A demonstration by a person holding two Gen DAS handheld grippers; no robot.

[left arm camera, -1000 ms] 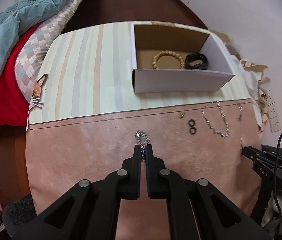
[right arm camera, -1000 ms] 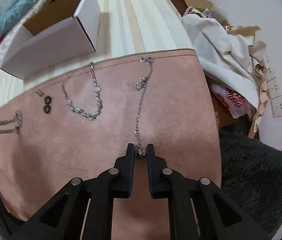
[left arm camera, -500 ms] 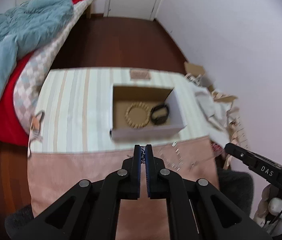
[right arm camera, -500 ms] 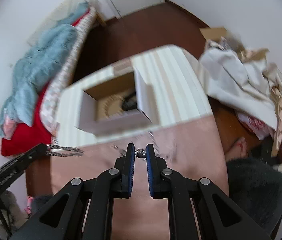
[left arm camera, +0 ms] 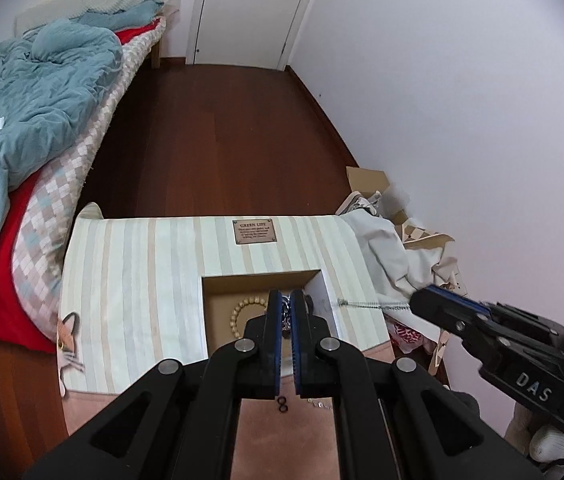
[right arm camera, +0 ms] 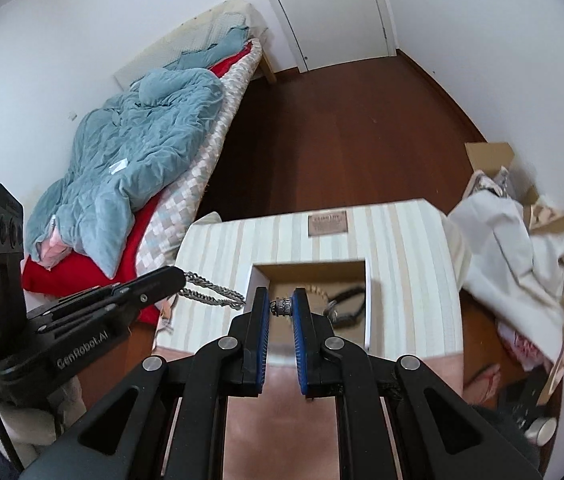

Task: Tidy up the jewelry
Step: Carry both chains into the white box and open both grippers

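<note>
1. Your left gripper [left arm camera: 286, 308] is clamped on one end of the silver chain [left arm camera: 288, 312]; the links show bunched in the narrow gap between its blue pads.
2. Your right gripper [right arm camera: 282, 306] is pinched on the chain's other end, a small ribbed silver clasp [right arm camera: 282, 306] held crosswise between the pads.
3. From the right wrist view, the left gripper enters at the left edge, and a doubled run of chain [right arm camera: 211, 292] hangs from its tip towards the box. From the left wrist view, the right gripper [left arm camera: 418, 303] enters from the right with a taut length of chain [left arm camera: 370, 305] leading out of its tip.
4. Below your left gripper, on the pink mat [left arm camera: 265, 420], lies a pair of small black rings [left arm camera: 282, 403], with a bit of another silver chain [left arm camera: 320, 403] just to their right.
5. Beyond the mat stands the open cardboard box [left arm camera: 261, 278] on the striped cloth of the table [left arm camera: 133, 280]. Both grippers hold the chain in the air over the box.
6. In the box lie a wooden bead bracelet [left arm camera: 239, 314] towards the left and a black bracelet [right arm camera: 348, 300] towards the right.
7. Farther on the striped cloth sits a small brown label [left arm camera: 254, 231].
8. To the right of the table is a heap of white cloth [left arm camera: 386, 256]. To the left is the bed with a blue quilt [left arm camera: 29, 92], and past the wooden floor a white door [left arm camera: 249, 12].
</note>
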